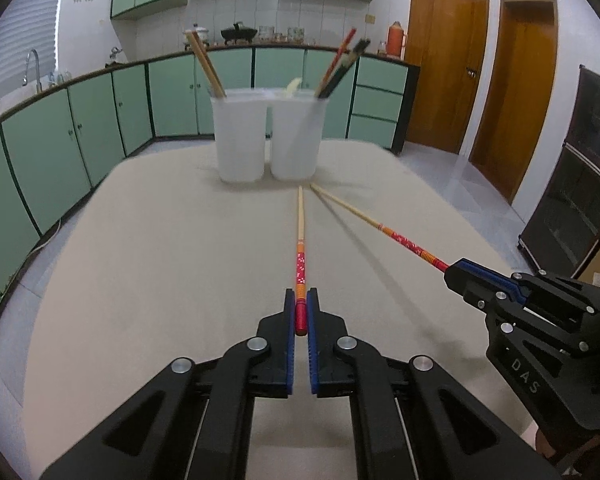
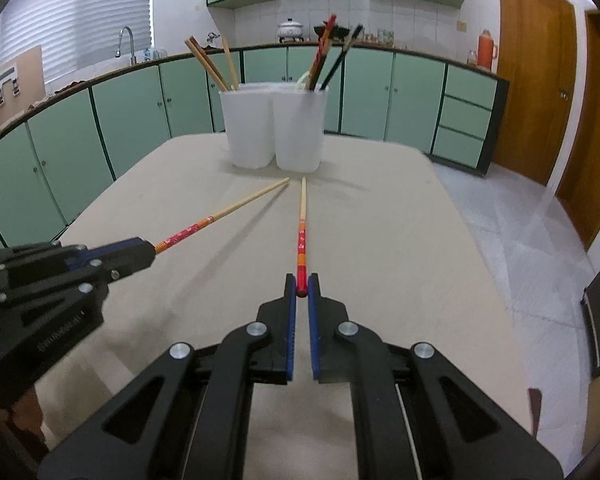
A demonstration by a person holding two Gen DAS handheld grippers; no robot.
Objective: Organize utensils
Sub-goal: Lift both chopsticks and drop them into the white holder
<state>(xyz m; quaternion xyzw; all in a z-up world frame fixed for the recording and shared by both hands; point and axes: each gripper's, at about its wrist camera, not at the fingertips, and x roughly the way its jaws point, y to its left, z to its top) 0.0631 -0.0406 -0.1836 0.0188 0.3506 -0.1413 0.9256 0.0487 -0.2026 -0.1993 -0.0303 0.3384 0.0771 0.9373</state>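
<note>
In the left wrist view my left gripper [image 1: 300, 298] is shut on the red end of a red-and-wood chopstick [image 1: 300, 236], which points at two translucent white cups [image 1: 240, 136]. To its right, my right gripper [image 1: 454, 272] is shut on a matching chopstick [image 1: 380, 226]. The right wrist view shows the same: the right gripper [image 2: 301, 282] clamps its chopstick [image 2: 302, 220], and the left gripper [image 2: 150, 250] holds the other chopstick [image 2: 224, 214]. Both tips hover near the cups [image 2: 300, 128]. The left cup holds plain wooden chopsticks [image 2: 210, 66]; the right cup holds red and dark ones [image 2: 324, 52].
A beige table [image 1: 140, 260] carries the cups near its far edge. Green cabinets [image 1: 52, 148] with a counter and a sink tap curve round the left and back. Wooden doors [image 1: 440, 60] and a dark cabinet [image 1: 576, 184] stand on the right, past tiled floor.
</note>
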